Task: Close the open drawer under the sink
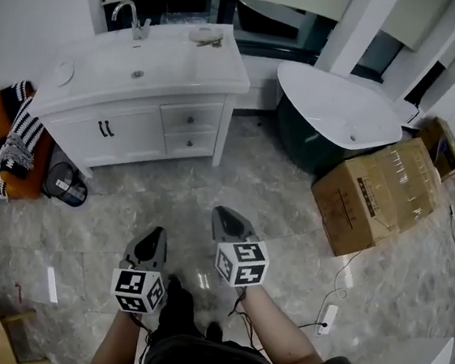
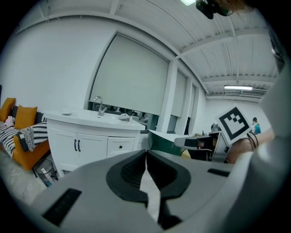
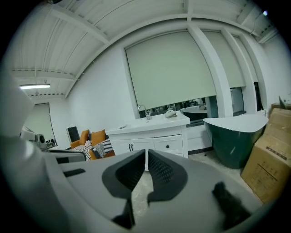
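The white vanity (image 1: 80, 111) with its sink (image 1: 138, 69) stands against the far wall. Its two small drawers (image 1: 190, 120) sit to the right of the double doors, and both fronts look flush with the cabinet. The same vanity (image 2: 86, 141) shows ahead in the left gripper view, and further off as the vanity (image 3: 154, 141) in the right gripper view. My left gripper (image 1: 156, 234) and right gripper (image 1: 222, 215) are held side by side above the floor, well short of the cabinet. Both have their jaws together with nothing between them.
A dark green bathtub (image 1: 338, 108) stands right of the vanity, with a large cardboard box (image 1: 381, 195) beside it. Orange cushions and striped cloth (image 1: 2, 151) lie at the left, next to a small bin (image 1: 66, 183). A power strip (image 1: 326, 317) lies on the marble floor.
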Demonstrator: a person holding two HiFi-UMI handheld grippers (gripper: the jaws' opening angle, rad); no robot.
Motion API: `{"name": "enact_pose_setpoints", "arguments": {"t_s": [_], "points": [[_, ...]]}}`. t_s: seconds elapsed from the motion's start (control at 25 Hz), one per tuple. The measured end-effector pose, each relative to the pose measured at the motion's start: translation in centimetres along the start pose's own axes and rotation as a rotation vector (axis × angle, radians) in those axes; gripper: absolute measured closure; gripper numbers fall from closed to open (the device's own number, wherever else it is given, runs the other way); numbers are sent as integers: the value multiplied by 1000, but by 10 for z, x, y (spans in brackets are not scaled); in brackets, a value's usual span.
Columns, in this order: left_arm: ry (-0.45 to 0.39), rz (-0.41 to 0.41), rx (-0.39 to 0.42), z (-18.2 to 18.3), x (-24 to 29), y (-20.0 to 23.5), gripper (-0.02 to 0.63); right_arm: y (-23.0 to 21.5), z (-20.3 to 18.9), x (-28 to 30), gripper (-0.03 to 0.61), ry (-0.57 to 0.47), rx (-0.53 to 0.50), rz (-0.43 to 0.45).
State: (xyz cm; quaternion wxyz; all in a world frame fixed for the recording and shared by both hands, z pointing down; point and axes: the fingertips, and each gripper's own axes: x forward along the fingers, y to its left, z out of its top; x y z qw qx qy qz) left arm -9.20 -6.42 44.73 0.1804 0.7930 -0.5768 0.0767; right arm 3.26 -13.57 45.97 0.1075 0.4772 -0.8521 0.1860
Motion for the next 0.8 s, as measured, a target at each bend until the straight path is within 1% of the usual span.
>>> {"name": "enact_pose_setpoints", "arguments": {"t_s": [0.4,0.6,0.8], "points": [[-79,-17,26,10,-60,-88,594,11,-2,-112,546,-43,-29,49],[-96,-16,40,9,-83,-118,594,16,-13,-150,548,-43,-50,63],[-105,-15,62,5,-100,-136,594,23,-22,-171,549,-43,-75,85]]}}
